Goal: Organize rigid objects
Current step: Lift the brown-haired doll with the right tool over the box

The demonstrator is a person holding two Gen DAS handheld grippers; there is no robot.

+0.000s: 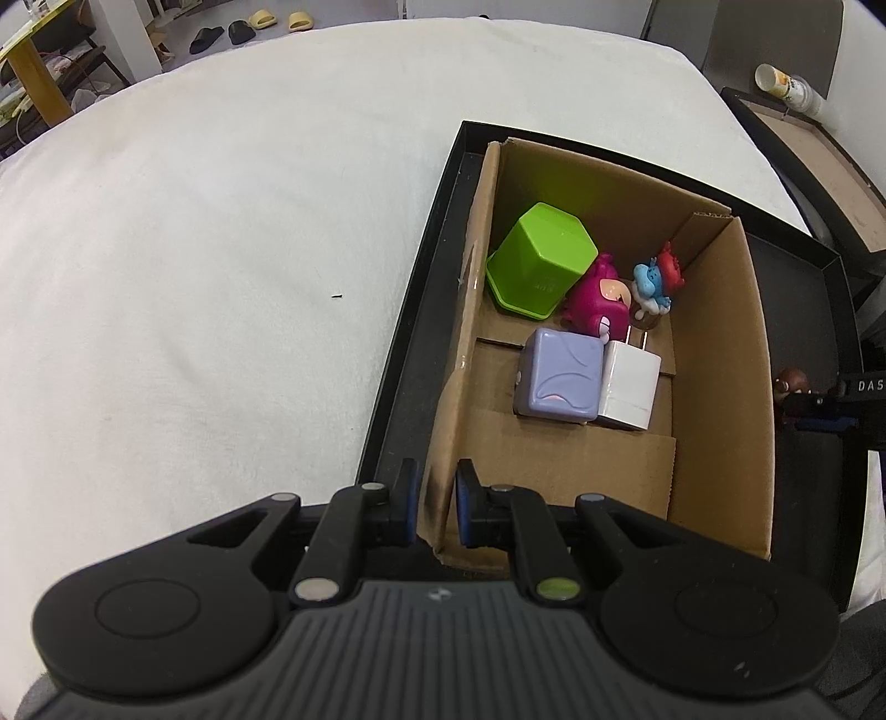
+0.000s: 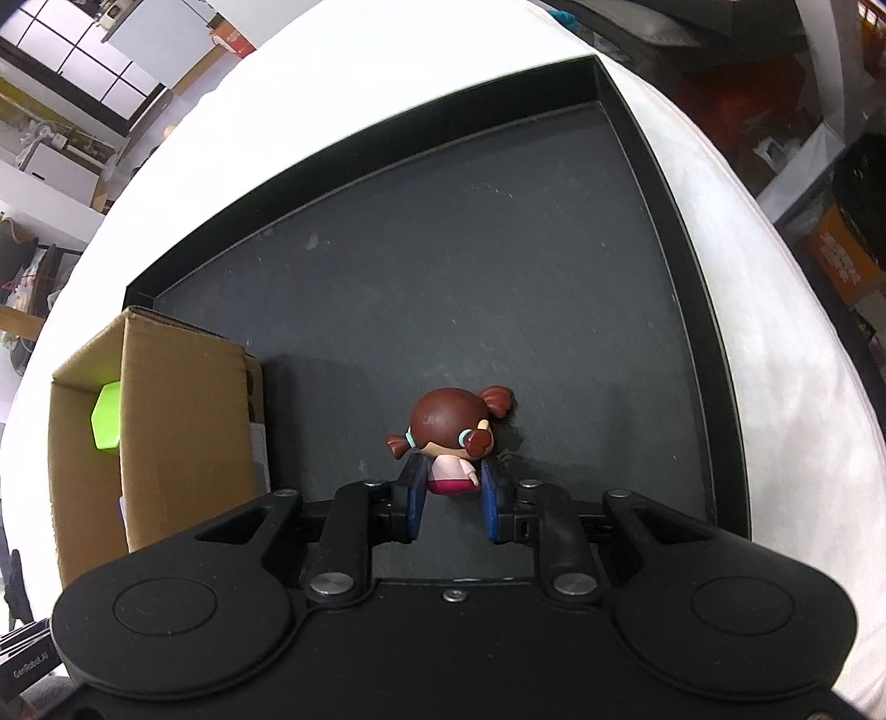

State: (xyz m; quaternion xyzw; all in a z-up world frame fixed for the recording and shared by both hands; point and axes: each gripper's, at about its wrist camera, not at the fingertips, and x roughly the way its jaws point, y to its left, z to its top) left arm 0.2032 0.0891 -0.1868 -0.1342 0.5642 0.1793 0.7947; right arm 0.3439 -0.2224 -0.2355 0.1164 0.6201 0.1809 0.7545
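Observation:
My left gripper (image 1: pixel 436 507) is shut on the near left wall of the cardboard box (image 1: pixel 714 354), which stands in a black tray (image 1: pixel 410 310). Inside the box lie a green hexagonal cup (image 1: pixel 540 260), a magenta toy (image 1: pixel 598 302), a blue and red figure (image 1: pixel 656 279), a lilac cube (image 1: pixel 559 374) and a white charger (image 1: pixel 631 387). My right gripper (image 2: pixel 451 498) is shut on a brown-haired doll (image 2: pixel 451 429) over the tray floor (image 2: pixel 443 277), to the right of the box (image 2: pixel 166 410). That doll (image 1: pixel 786 385) and gripper also show at the left wrist view's right edge.
The tray sits on a white cloth-covered table (image 1: pixel 194 249). A paper cup (image 1: pixel 786 83) lies on a side surface at the back right. Slippers (image 1: pixel 249 25) and furniture stand on the floor beyond the table. Shelves and boxes (image 2: pixel 841 260) crowd the room's right side.

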